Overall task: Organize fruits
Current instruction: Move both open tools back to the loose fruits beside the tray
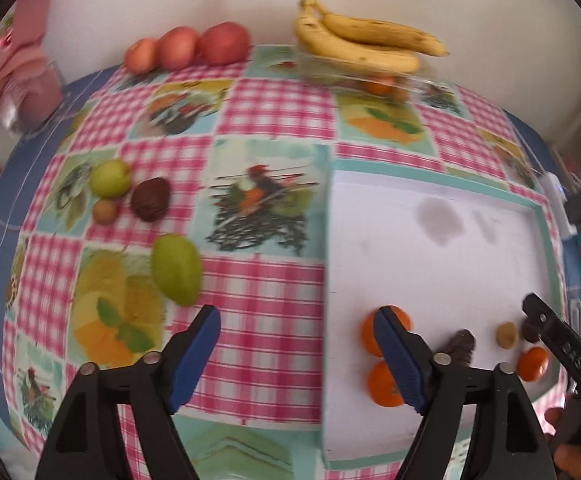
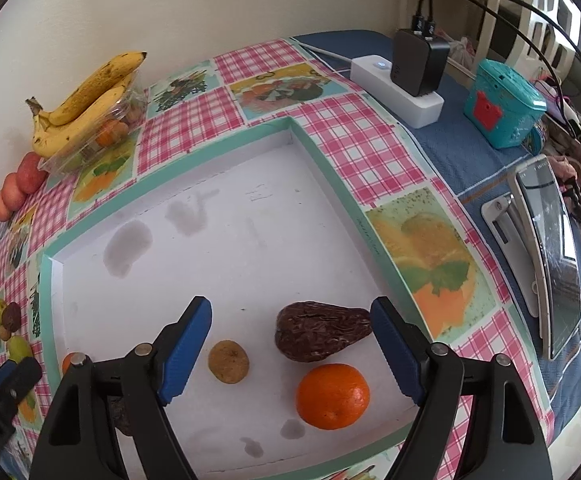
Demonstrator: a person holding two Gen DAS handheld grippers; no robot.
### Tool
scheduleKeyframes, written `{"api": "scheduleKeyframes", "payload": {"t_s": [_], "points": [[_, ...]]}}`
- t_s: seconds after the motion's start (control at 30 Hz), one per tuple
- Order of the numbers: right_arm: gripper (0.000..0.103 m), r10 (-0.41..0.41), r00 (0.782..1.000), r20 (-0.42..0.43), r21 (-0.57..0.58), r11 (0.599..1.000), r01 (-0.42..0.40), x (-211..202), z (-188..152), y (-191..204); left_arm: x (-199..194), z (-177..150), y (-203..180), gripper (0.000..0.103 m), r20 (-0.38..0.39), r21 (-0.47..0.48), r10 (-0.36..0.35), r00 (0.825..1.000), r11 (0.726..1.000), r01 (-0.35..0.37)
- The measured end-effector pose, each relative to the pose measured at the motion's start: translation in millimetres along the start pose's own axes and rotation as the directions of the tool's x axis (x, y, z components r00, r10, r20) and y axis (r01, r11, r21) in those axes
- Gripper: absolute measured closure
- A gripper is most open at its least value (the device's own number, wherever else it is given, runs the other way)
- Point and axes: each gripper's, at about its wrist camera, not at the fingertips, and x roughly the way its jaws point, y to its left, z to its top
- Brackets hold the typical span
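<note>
Both grippers hang spread wide, holding nothing: the right gripper [image 2: 290, 352] above the tray's [image 2: 330, 160] near edge, over an orange [image 2: 332, 396], a wrinkled brown fruit [image 2: 322, 336] and a small tan fruit [image 2: 228, 361]; the left gripper [image 1: 296, 360] above the tablecloth [image 1: 258, 320]. The tray's far half lies bare. Bananas [image 1: 362, 42] top a clear box [image 1: 370, 80] at the table's far edge.

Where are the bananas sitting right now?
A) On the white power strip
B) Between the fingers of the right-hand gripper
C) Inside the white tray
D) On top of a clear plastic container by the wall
D: the bananas lie on a clear plastic container by the wall, far from the white tray.
</note>
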Motion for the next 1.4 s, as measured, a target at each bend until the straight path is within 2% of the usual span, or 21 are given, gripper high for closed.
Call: {"api": "scheduleKeyframes", "payload": {"t_s": [0.13, 0.27, 0.3, 0.33, 0.5, 0.77, 1.17, 1.4], "points": [[0.020, 0.001, 1.000, 0.006, -0.032, 0.999, 0.000, -0.1, -0.8, 7.4, 0.0, 3.9, 8.9, 0.009, 0.005, -0.027, 0.020, 1.000, 0.999, -0.020], [0.019, 0.012, 1.000, 0.014, -0.060, 0.998, -0.011, -3.9, -1.2, 15.4, -2.2, 7.6, 16.5, 0.005, 0.021, -0.036, 0.056, 0.998, 0.998, -0.056], [0.015, 0.015, 1.000, 0.017, -0.063, 0.998, -0.014, -5.2, -0.9, 17.3, -2.1, 7.9, 17.0, 0.004, 0.024, -0.036, 0.064, 0.998, 0.997, -0.063], [0.012, 0.019, 1.000, 0.019, -0.065, 0.998, -0.018, -6.2, -0.7, 18.9, -2.0, 8.0, 17.3, 0.003, 0.025, -0.032, 0.068, 0.997, 0.997, -0.067], [0.012, 0.028, 1.000, 0.015, -0.099, 0.995, -0.026, -6.7, -2.7, 29.3, -2.8, 8.5, 18.0, 0.003, 0.031, -0.020, 0.084, 0.996, 0.996, -0.084], [0.012, 0.059, 0.998, 0.033, -0.141, 0.989, -0.054, -13.2, -5.2, 44.6, -6.1, 12.9, 34.8, 0.002, 0.048, -0.049, 0.115, 0.992, 0.992, -0.113], [0.012, 0.081, 0.996, 0.021, -0.204, 0.976, -0.075, -15.8, -13.6, 77.0, -10.3, 26.8, 101.5, 0.002, 0.055, -0.166, 0.168, 0.984, 0.974, -0.157], [0.012, 0.129, 0.992, 0.013, -0.236, 0.964, -0.122, -21.9, -21.6, 106.1, -13.8, 28.9, 154.4, 0.001, 0.041, -0.257, 0.210, 0.977, 0.947, -0.193]]}}
